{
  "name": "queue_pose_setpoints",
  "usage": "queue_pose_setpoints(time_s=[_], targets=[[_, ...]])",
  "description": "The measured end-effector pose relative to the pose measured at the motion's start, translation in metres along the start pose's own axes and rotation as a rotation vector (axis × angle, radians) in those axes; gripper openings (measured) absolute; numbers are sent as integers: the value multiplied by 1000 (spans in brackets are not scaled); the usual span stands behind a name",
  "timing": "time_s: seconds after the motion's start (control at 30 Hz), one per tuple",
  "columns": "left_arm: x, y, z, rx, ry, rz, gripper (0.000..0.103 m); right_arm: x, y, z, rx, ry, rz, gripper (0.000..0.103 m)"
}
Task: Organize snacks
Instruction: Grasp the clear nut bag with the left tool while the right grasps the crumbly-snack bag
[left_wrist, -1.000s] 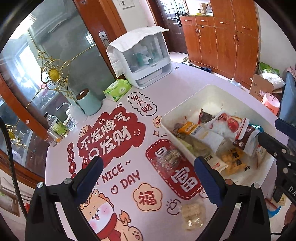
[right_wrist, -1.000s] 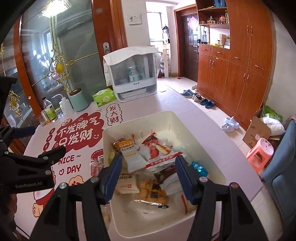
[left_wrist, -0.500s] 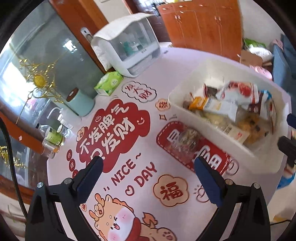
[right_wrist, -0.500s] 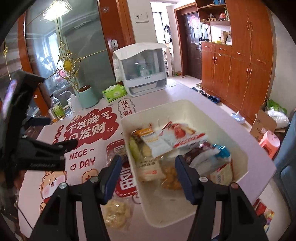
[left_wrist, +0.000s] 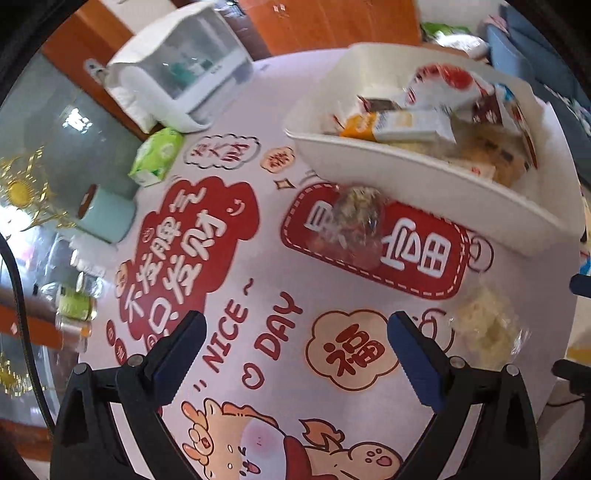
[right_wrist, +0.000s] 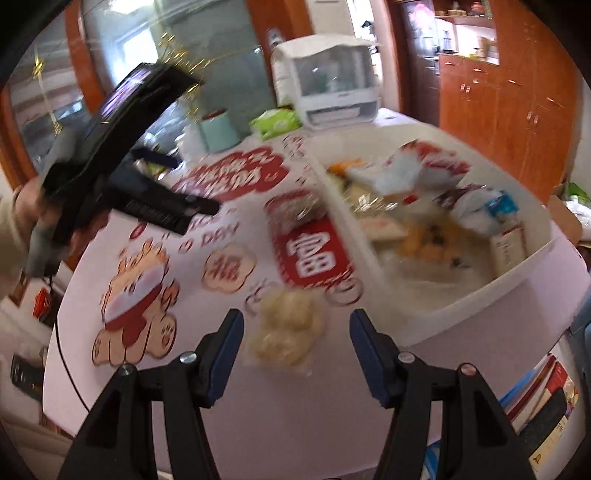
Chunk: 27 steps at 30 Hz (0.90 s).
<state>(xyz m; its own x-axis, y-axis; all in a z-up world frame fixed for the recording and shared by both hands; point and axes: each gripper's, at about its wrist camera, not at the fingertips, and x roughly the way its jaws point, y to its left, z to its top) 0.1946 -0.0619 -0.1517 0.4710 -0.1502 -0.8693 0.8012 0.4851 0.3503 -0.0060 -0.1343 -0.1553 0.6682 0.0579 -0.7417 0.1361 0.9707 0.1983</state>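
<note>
Both grippers stand over a round table (left_wrist: 280, 122) covered with a pink printed mat (left_wrist: 229, 321).

Left gripper (left_wrist: 295, 349): jaws spread wide, nothing between them, above the mat's "NICE DAY" lettering. In the right wrist view the same tool appears at upper left, held in a person's hand (right_wrist: 33, 210).

Right gripper (right_wrist: 295, 345): jaws spread wide and empty. A clear packet of pale snacks (right_wrist: 286, 332) lies on the mat just ahead of the fingertips, in line with the gap, not touched by either pad.

A second clear packet with darker mixed contents (left_wrist: 354, 218) lies on the red label print, just beside the near wall of the white plastic bin (left_wrist: 424, 184). The bin holds many wrapped snacks, including an orange-and-white packet (left_wrist: 391, 127) and a red-and-white bag (left_wrist: 447, 79).

At the table's far side: a white covered rack (left_wrist: 177, 77), a green tissue pack (left_wrist: 157, 155), a mint canister (left_wrist: 107, 214). The right wrist view is motion-blurred.
</note>
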Motion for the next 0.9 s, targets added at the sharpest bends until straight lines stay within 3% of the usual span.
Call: queue_pose_setpoints(time_s=[0.27, 0.47, 0.73, 0.9], targets=[[16, -1, 8, 95, 9, -72, 98, 58, 7, 0, 54, 119, -23, 60], [29, -1, 25, 110, 8, -130, 98, 96, 6, -2, 82, 231, -69, 60], [74, -10, 54, 71, 55, -204, 98, 90, 6, -8, -13, 197, -93, 46], [103, -13, 71, 28, 76, -218, 98, 79, -8, -10, -14, 181, -123, 45]])
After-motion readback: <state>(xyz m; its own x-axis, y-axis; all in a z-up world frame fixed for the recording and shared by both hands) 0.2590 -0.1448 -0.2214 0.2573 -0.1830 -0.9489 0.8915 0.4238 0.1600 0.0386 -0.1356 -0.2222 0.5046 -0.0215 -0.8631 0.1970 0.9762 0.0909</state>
